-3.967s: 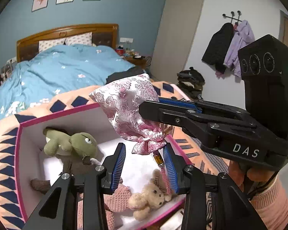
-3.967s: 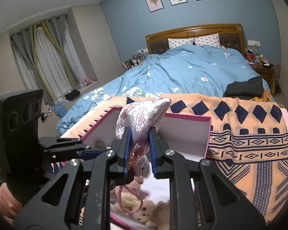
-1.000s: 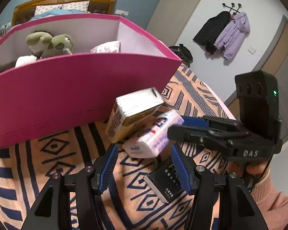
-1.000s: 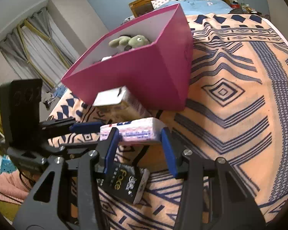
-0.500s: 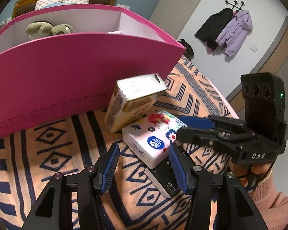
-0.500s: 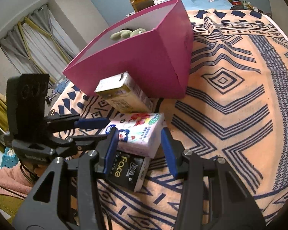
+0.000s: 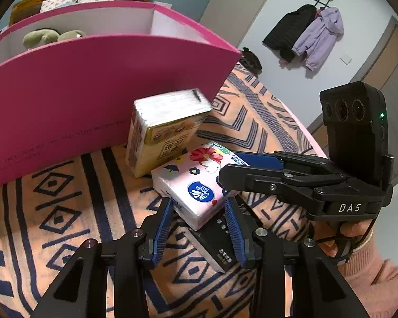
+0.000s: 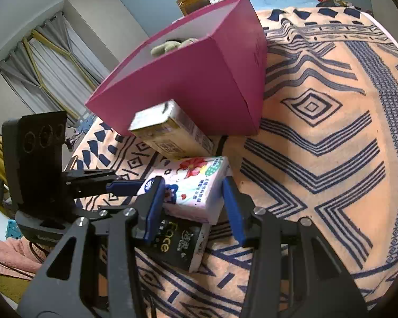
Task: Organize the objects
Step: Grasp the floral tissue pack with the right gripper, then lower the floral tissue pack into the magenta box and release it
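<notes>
A pink floral tissue pack (image 7: 199, 185) (image 8: 196, 182) lies on a black tissue pack (image 7: 215, 246) (image 8: 177, 243) on the patterned blanket. My right gripper (image 8: 192, 181) (image 7: 229, 165) is shut on the pink pack's far end, one pad on each side. My left gripper (image 7: 197, 200) comes from the other end and its jaws are closing. The pink pack's near corner and the black pack sit between its pads, and I see no firm press. A yellow tissue pack (image 7: 161, 132) (image 8: 172, 135) leans on the pink box (image 7: 92, 87) (image 8: 199, 84).
A green plush toy (image 7: 47, 37) (image 8: 169, 46) lies in the pink box. The orange and navy blanket (image 8: 318, 145) spreads bare to the right. Coats (image 7: 305, 34) hang on the far wall. A person's hand (image 7: 331, 246) in a pink sleeve holds the right gripper.
The pink tissue pack, held tilted in the air a second ago, has come down onto the black pack. My left jaws have narrowed around its near corner. Earlier, a pink pouch hung over the box.
</notes>
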